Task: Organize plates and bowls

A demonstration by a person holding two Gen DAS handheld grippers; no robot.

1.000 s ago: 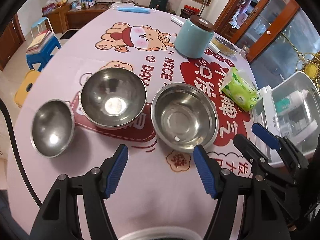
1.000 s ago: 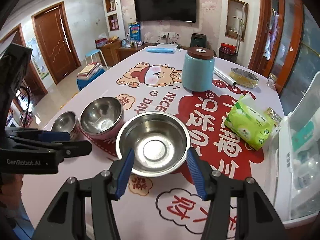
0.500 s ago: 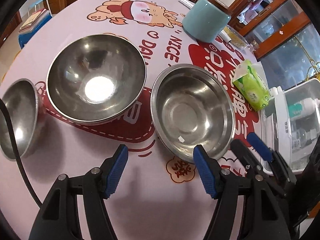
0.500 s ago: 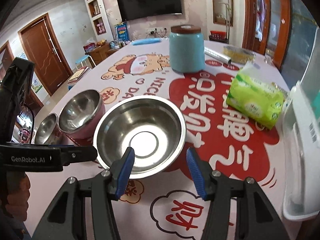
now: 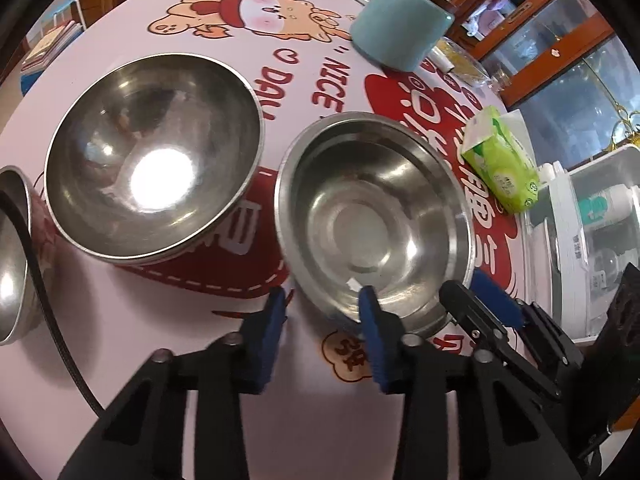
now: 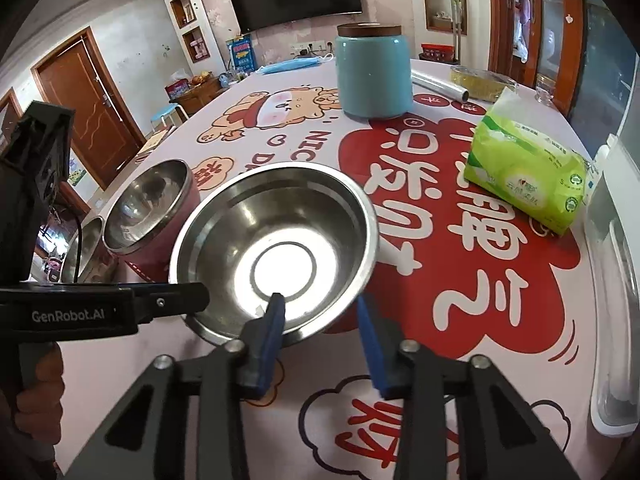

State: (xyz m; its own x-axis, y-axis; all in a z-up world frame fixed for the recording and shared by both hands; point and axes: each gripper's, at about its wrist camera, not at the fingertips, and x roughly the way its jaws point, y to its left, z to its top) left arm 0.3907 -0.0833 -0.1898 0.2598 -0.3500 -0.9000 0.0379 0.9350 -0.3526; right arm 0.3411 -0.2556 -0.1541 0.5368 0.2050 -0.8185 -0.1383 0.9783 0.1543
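Centrally, on worktop (image 6: 500, 320) with pink-and-red cartoon cloth: wide steel bowl (image 6: 276, 252), near rim straddled by both grippers. Right gripper (image 6: 320, 320): jaws part-closed, one blue pad inside the rim, the other outside; contact with metal not discernible. Left gripper (image 5: 322, 320): jaws likewise narrowed over the same near rim, right pad inside the bowl, left pad outside over the cloth; grip not confirmed. Beside it to the left: deep steel bowl with pink outer wall (image 5: 154, 156), upright. Further left, at frame edge: small steel bowl (image 5: 12, 260). Beyond: teal lidded canister (image 6: 374, 74), green tissue pack (image 6: 528, 176), clear plastic storage box (image 5: 592, 232) at right.
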